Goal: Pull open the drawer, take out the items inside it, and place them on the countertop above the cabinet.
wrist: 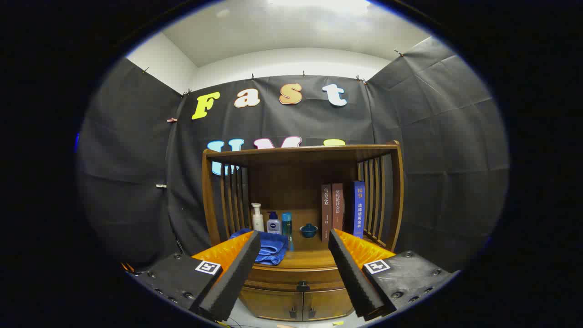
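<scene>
A wooden cabinet stood against the black cloth wall of a booth, seen from the gripper, whose two fingers stood wide apart and held nothing. The cabinet lay beyond the fingers and between them, well apart from both.

The drawer sat closed just under the countertop, running as a wide band from the cabinet's left edge to its right edge. Its long axis ran side to side and its front faced the gripper. A small dark knob stuck out at the middle of the drawer's lower edge. Two small doors sat below it. The items inside could not be seen.

The drawer looked stiff and solid, likely to slide straight out toward the gripper. The knob seemed the only place to take hold; it was small and rounded, so the fingers might slip unless they closed squarely on it.

On the countertop, a folded blue towel lay at the front left corner. Behind it stood a white pump bottle, a blue-capped bottle and a slim teal bottle. A small blue bowl sat near the middle, and three books stood upright toward the right edge.
</scene>
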A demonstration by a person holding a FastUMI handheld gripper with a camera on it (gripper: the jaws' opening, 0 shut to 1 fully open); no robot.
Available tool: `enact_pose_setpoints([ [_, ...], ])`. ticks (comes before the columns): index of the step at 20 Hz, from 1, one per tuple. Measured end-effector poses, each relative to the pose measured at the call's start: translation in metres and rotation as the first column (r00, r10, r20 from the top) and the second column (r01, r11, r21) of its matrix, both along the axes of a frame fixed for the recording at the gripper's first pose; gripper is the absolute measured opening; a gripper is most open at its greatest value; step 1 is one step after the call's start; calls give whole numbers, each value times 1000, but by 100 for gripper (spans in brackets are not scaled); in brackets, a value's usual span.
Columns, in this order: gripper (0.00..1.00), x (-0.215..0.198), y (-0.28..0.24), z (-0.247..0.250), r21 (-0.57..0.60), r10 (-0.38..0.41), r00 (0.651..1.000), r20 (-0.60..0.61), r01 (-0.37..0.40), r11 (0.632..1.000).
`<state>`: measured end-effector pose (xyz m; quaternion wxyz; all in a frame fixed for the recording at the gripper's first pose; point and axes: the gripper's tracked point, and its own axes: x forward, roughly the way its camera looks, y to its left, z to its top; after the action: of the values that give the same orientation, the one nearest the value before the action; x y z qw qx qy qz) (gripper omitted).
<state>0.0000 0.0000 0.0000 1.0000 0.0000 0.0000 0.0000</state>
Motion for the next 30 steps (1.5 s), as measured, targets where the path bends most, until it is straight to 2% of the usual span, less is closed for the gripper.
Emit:
enact_pose_setpoints([
  [24, 98, -6, 2, -3, -8, 17, 999, -35, -17, 1000],
  [30, 98, 5, 1, -31, -21, 19, 995, -93, -21, 1000],
])
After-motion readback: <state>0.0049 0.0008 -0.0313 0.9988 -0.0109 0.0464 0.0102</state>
